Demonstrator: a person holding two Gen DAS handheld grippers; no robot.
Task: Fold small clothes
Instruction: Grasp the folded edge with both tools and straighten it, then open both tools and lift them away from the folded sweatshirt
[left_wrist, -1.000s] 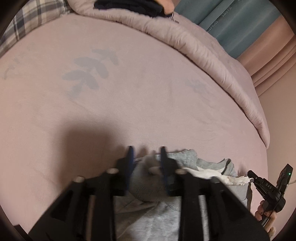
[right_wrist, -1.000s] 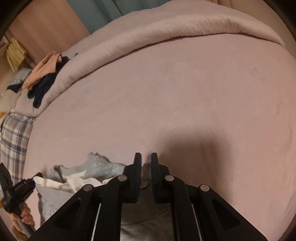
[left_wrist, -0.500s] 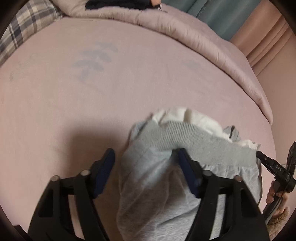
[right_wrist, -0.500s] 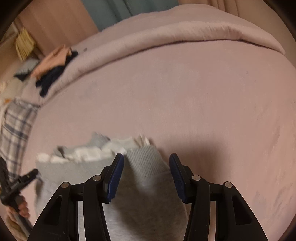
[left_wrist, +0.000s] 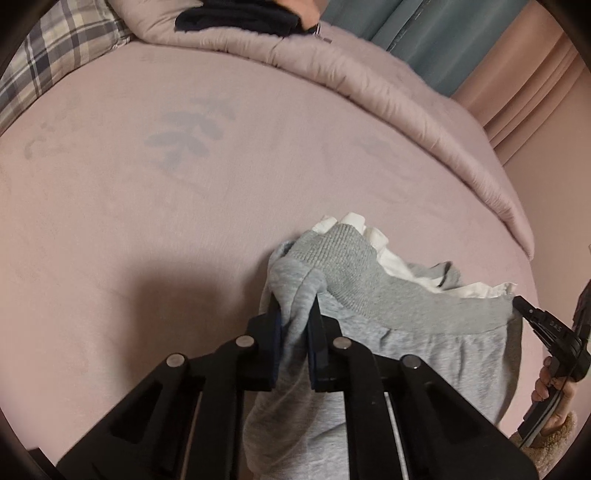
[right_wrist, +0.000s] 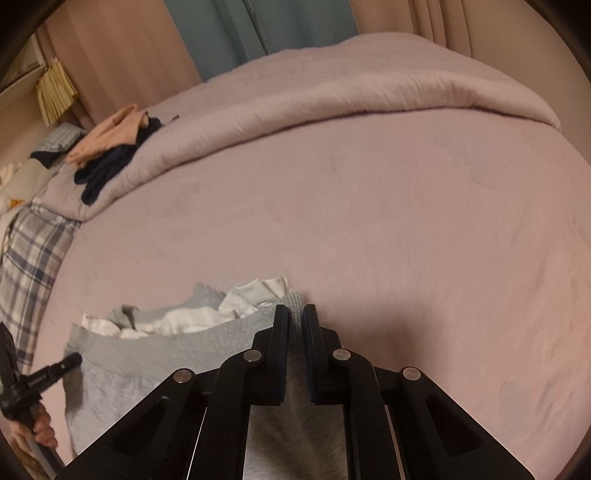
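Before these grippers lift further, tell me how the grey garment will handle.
Likely floppy: the grey garment sags between the left gripper and right gripper. Probably light, being thin knit. The white lining may slip out.

Grey sweatshirt (left_wrist: 424, 354): soft matt jersey cloth, ribbed knit hem band (left_wrist: 354, 266), coarser texture. White garment (left_wrist: 391, 262) inside it: thin smooth cotton-like cloth. Bed sheet (left_wrist: 184, 221): pink, matt, short velvety nap, faint leaf print. Duvet (right_wrist: 332, 96): pink matt cloth, puffy, lightly creased. Plaid pillow (left_wrist: 55, 55): woven cloth. Curtains (right_wrist: 229, 33): matt fabric, teal and pink. Left gripper (left_wrist: 294, 325) and right gripper (right_wrist: 295, 325): matt black plastic, shiny metal pins, dark blue pads.
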